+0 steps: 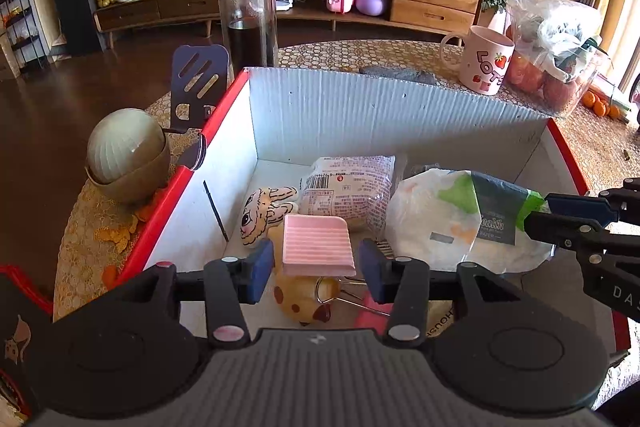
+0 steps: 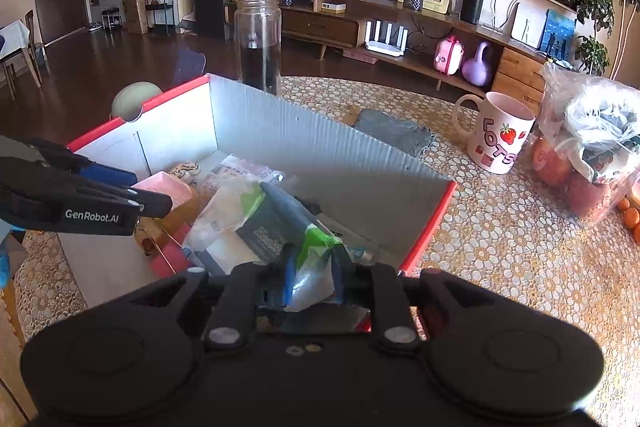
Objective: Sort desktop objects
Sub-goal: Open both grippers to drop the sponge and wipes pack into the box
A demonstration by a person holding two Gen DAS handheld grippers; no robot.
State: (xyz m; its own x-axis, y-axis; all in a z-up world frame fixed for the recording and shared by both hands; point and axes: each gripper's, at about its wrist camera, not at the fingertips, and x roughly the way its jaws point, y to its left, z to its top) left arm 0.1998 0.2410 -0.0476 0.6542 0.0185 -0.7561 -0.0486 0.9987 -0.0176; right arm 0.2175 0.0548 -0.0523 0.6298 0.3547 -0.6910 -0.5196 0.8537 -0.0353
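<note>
A red-rimmed cardboard box (image 1: 360, 107) stands on the table and holds several objects. My left gripper (image 1: 316, 269) is open over the box, its blue pads either side of a pink ribbed block (image 1: 318, 245) without touching it. Under the block lie a yellow spotted toy (image 1: 300, 297) and a metal clip (image 1: 340, 293). A rabbit plush (image 1: 264, 211) and a printed packet (image 1: 348, 187) lie farther in. My right gripper (image 2: 312, 279) is shut on the end of a white and green tissue pack (image 2: 276, 223), also shown in the left wrist view (image 1: 460, 219), holding it inside the box.
Behind the box stand a glass jar (image 1: 248, 15), a pink mug (image 1: 486, 61) and a plastic bag of fruit (image 1: 556, 55). A grey cloth (image 2: 394, 131) lies behind the box. Left of the box are stacked bowls (image 1: 126, 155) and a slotted spatula (image 1: 198, 79).
</note>
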